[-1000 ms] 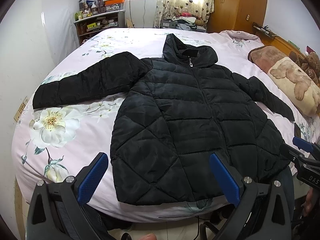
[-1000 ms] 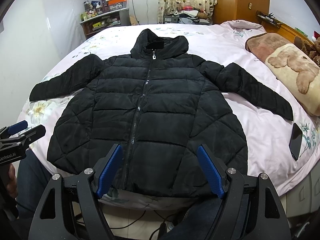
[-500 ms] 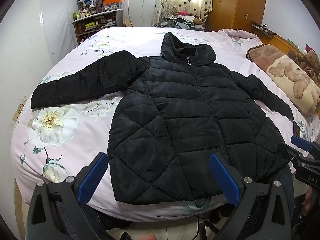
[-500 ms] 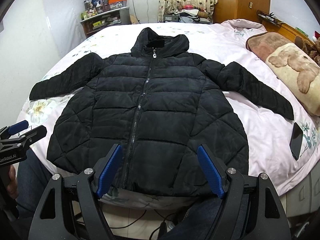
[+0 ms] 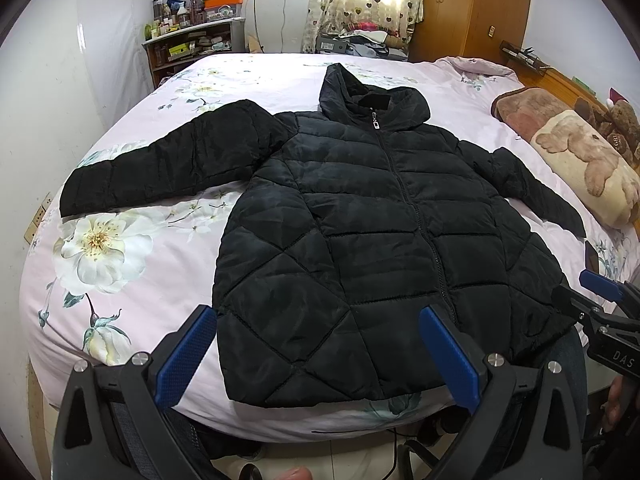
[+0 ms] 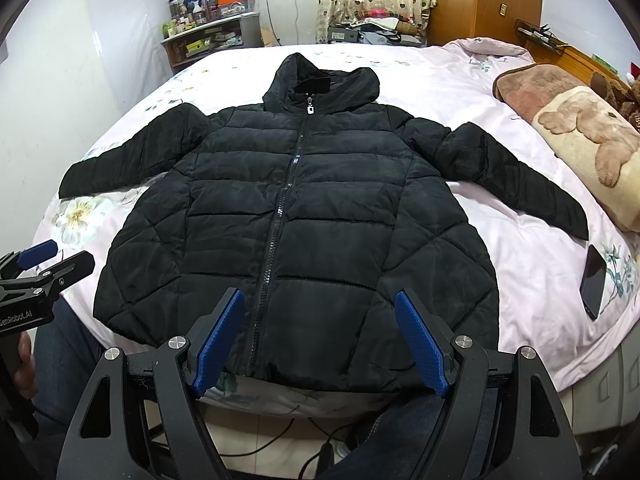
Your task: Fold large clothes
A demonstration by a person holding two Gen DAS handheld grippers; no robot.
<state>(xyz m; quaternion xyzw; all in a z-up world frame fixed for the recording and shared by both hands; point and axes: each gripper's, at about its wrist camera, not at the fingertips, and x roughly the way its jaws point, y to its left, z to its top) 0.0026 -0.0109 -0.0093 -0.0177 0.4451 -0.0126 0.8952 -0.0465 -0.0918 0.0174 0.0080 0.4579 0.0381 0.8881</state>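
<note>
A black quilted hooded jacket (image 5: 360,220) (image 6: 296,216) lies flat and zipped on the bed, front side up, both sleeves spread out to the sides. My left gripper (image 5: 316,336) hovers open over the jacket's lower left hem, nothing between its blue pads. My right gripper (image 6: 320,320) is open too, above the hem near the zipper's bottom end. Each gripper shows at the edge of the other's view: the right gripper (image 5: 600,300) and the left gripper (image 6: 44,264).
The jacket rests on a pink floral bedsheet (image 5: 120,248). A black phone (image 6: 594,282) lies on the bed by the right sleeve. A bear-print pillow (image 6: 588,140) is at the right. Shelves (image 5: 192,44) and a wooden wardrobe (image 6: 484,0) stand behind the bed. My legs are below the bed edge.
Both views have tilted slightly, so the jacket sits a little lower and closer in frame. The jacket itself has not moved and both grippers stay open.
</note>
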